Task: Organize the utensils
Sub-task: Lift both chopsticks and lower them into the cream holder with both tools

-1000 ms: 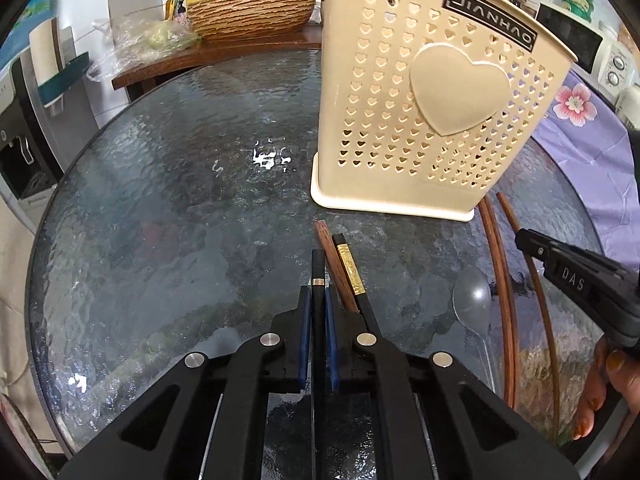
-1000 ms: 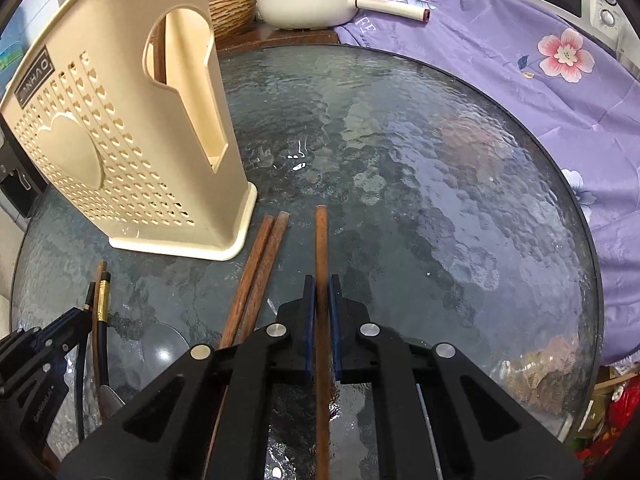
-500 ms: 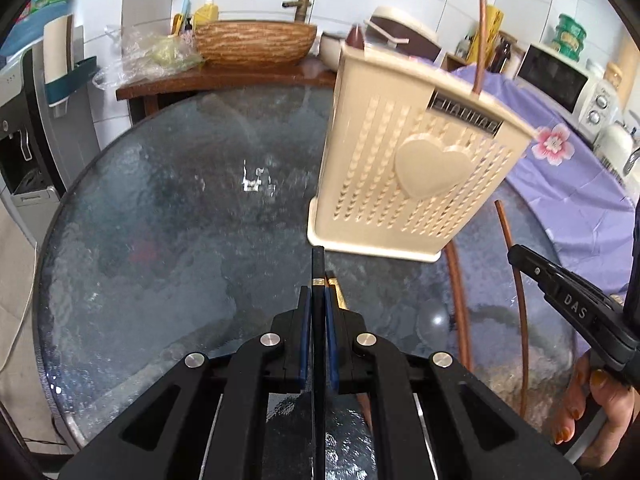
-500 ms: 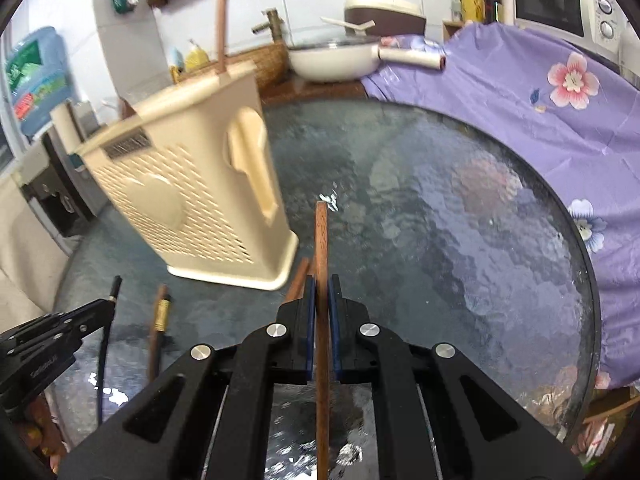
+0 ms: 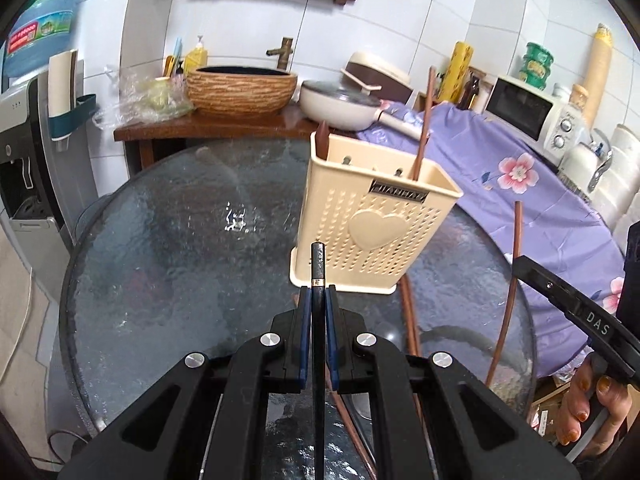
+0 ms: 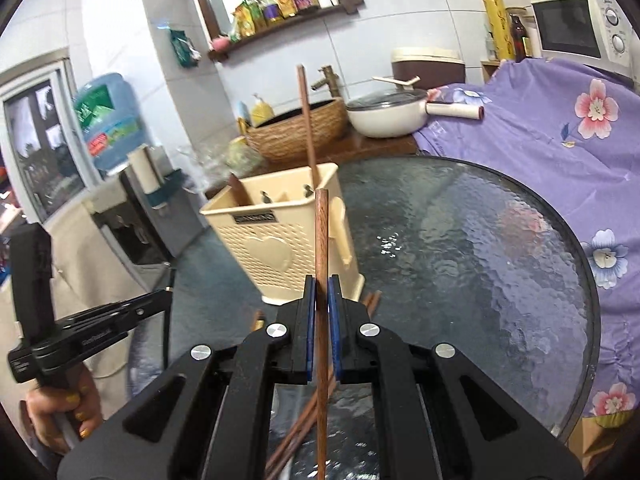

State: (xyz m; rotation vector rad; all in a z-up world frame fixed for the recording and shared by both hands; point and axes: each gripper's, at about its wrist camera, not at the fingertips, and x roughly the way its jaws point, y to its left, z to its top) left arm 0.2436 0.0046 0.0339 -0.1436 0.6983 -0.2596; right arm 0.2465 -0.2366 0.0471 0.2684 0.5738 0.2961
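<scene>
Above table: left gripper (image 5: 319, 294) clamps black chopstick (image 5: 318, 264); right gripper (image 6: 321, 286) brown chopstick (image 6: 321, 236).

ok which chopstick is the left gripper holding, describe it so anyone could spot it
On the round glass table stands a cream utensil holder. In front of it the left gripper is shut on a black chopstick. The other chopsticks are reddish-brown wood.

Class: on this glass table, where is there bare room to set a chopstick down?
Bare glass table lies left of the cream holder; also between holder and purple cloth. Crowded: loose brown chopsticks beside the holder's base.
</scene>
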